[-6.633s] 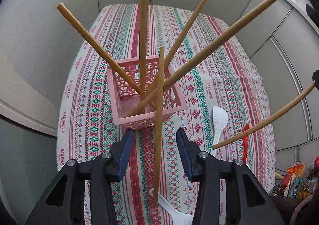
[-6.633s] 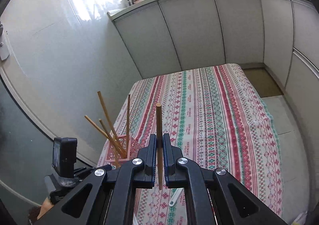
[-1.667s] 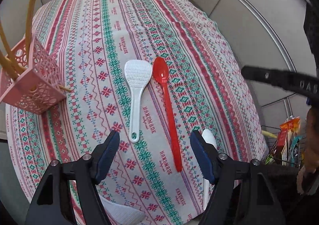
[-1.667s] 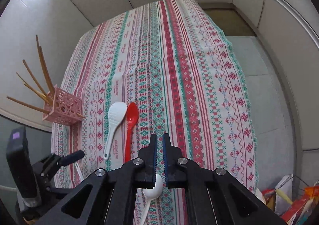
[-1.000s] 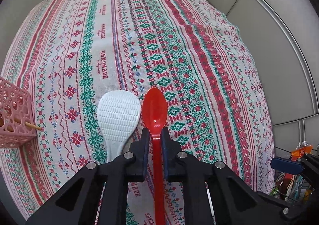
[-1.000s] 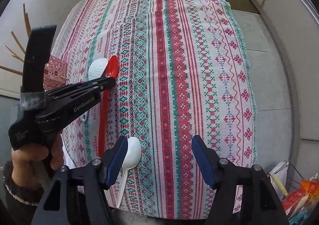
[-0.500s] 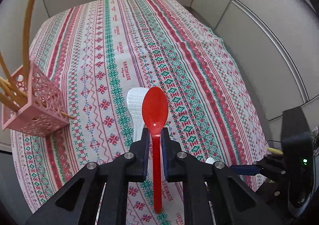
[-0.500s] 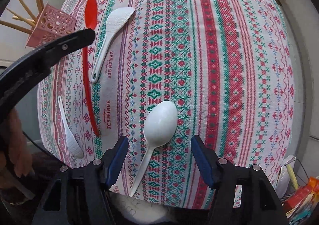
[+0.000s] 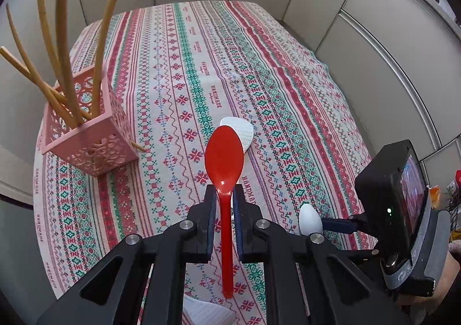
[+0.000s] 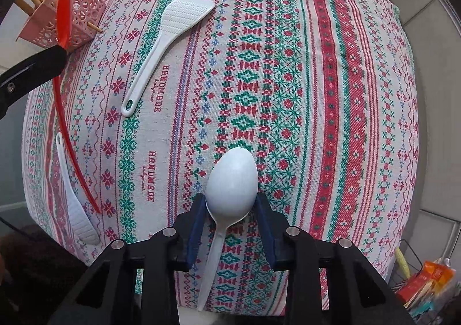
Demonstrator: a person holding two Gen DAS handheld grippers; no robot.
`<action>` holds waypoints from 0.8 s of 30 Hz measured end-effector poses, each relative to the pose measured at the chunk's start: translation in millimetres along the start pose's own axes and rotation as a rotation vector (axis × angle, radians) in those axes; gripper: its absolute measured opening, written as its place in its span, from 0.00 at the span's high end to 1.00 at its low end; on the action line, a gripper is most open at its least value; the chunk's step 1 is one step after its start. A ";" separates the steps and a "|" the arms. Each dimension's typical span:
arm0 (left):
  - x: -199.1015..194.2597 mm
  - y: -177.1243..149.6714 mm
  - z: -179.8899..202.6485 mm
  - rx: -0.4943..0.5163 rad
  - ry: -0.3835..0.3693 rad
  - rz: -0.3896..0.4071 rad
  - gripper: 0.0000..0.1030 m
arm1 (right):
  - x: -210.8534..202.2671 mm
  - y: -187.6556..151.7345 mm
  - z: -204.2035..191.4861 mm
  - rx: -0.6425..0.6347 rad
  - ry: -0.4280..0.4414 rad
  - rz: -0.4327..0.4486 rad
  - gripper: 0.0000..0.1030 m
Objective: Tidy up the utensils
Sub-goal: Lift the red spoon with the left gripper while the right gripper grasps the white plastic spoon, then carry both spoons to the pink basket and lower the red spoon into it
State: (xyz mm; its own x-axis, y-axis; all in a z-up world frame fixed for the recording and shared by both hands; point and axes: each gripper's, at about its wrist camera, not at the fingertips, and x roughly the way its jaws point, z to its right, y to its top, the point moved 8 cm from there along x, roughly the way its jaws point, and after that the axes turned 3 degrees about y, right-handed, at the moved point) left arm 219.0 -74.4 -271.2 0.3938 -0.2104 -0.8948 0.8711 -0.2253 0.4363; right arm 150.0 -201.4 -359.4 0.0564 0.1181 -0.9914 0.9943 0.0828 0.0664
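My left gripper (image 9: pixel 224 192) is shut on the neck of a red spoon (image 9: pixel 223 158) and holds it above the cloth. Its bowl points toward a pink lattice basket (image 9: pixel 95 146) with several wooden chopsticks (image 9: pixel 66 37) at the table's left. My right gripper (image 10: pixel 230 198) points straight down at a white spoon (image 10: pixel 232 181) lying near the table's front edge. Its jaws are closing, and the blue pads flank the lower part of the spoon's bowl with a thin gap showing. A white rice paddle (image 10: pixel 173 28) lies mid-table. A second white paddle (image 10: pixel 77 209) lies at the front left.
The patterned tablecloth (image 10: pixel 317 94) drops off just below the white spoon's handle. Grey cabinet fronts (image 9: pixel 360 37) wall the far and right sides. Snack bags (image 10: pixel 426 281) sit on the floor at the lower right. The left gripper's black arm (image 10: pixel 31 68) crosses the right wrist view's left edge.
My left gripper has lifted the red spoon off the cloth and swung toward the pink basket. My right gripper has dropped over the white spoon and its jaws have narrowed around the bowl.
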 end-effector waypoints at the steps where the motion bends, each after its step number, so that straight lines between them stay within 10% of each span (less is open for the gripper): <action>1: -2.9 -0.8 -1.3 0.000 0.001 0.007 0.89 | -0.5 1.9 -0.5 0.001 0.001 0.006 0.66; 24: -107.0 21.5 -25.1 -0.035 -0.018 0.319 0.89 | -138.3 62.1 -32.9 -0.010 0.127 0.462 0.66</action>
State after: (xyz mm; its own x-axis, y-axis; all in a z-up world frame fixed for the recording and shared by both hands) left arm 203.0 -32.8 -168.4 0.6438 -0.2821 -0.7113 0.7141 -0.1127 0.6909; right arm 201.0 -180.0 -214.5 0.4803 0.2643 -0.8363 0.8668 0.0025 0.4987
